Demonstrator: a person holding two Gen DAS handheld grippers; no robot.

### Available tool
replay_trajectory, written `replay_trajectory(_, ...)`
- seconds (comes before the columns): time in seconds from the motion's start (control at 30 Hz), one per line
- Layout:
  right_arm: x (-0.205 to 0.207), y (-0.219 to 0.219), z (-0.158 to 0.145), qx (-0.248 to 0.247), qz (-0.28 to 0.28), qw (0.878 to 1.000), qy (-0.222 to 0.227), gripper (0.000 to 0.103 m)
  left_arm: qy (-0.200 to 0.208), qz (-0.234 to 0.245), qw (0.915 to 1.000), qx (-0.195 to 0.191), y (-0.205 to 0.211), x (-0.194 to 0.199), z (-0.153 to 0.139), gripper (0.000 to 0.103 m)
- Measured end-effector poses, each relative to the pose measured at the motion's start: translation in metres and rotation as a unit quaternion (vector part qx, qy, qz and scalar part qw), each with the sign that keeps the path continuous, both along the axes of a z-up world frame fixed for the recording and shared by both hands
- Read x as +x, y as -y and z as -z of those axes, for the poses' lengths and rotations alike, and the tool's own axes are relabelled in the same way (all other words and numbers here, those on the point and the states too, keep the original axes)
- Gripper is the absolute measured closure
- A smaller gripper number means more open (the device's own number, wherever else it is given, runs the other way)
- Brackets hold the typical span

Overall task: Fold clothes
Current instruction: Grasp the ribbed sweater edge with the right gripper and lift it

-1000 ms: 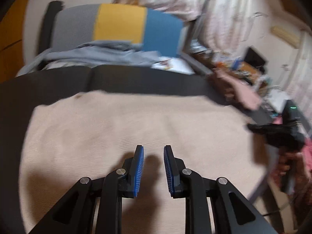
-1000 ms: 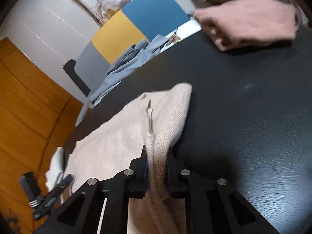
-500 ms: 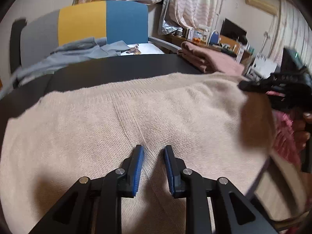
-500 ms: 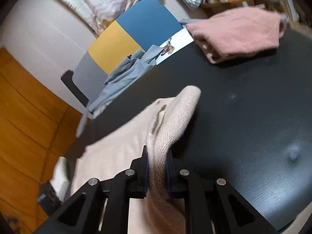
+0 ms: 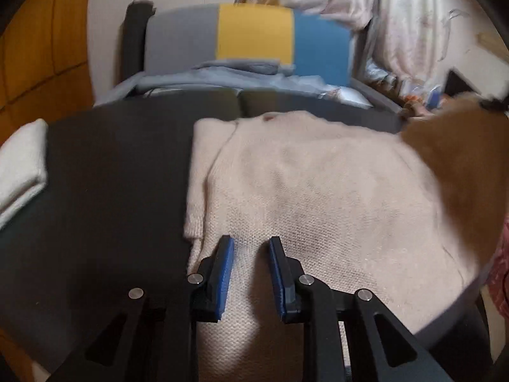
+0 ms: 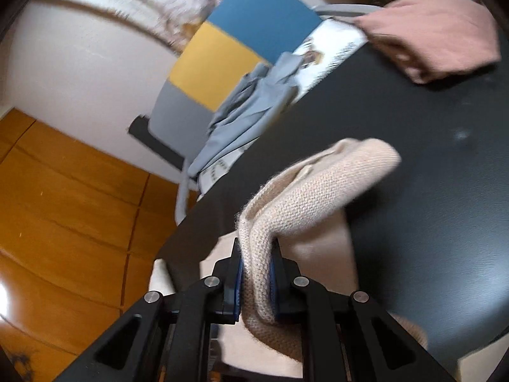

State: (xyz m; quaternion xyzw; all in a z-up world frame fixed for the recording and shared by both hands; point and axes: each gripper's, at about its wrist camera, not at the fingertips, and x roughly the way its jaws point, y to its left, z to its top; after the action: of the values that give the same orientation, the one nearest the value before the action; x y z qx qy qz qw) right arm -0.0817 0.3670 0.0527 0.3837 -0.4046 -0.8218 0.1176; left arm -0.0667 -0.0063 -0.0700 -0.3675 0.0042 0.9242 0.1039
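Left gripper (image 5: 249, 245): jaws stand partly apart and have just been opening; nothing is clamped between the blue pads.
Left fingers (image 5: 224, 273): poised over the near edge of the beige knit sweater (image 5: 318, 197), one on each side of a strip of knit; whether the tips touch the fabric cannot be told.
Right gripper (image 6: 256, 248): jaws closed to a narrow gap and clamped on a doubled fold of the beige knit sweater (image 6: 318, 191).
Right fingers (image 6: 232, 280): both pads press against the knit; the gripped fold rises out of the jaws and arches forward above the table.
Sweater position: spread across the black table (image 5: 111, 175), its left sleeve folded in along the body; its right side is lifted and shows as a blurred brownish flap.
Black table, right view (image 6: 429, 159): a folded pink garment (image 6: 435, 31) lies at its far edge, well apart from the sweater.
Background: a chair with a grey, yellow and blue back (image 5: 254, 38) stands behind the table, a grey garment (image 5: 222, 73) draped on its seat.
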Motion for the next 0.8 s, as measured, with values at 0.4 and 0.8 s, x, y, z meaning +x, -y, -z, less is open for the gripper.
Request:
replay_trajectory(0.4, -0.065, 0.220, 0.003, 0.107, -0.164, 0.981, 0.005, 0.089, -0.018, 0.021, 0.9990, 0.034, 0.004, 0.010, 0.007, 0.069)
replay_trajectory(0.8, -0.086, 0.302, 0.086, 0.159, -0.206, 0.962, 0.081, 0.082, -0.027, 0.036, 0.9936, 0.103, 0.020, 0.018, 0.011, 0.069)
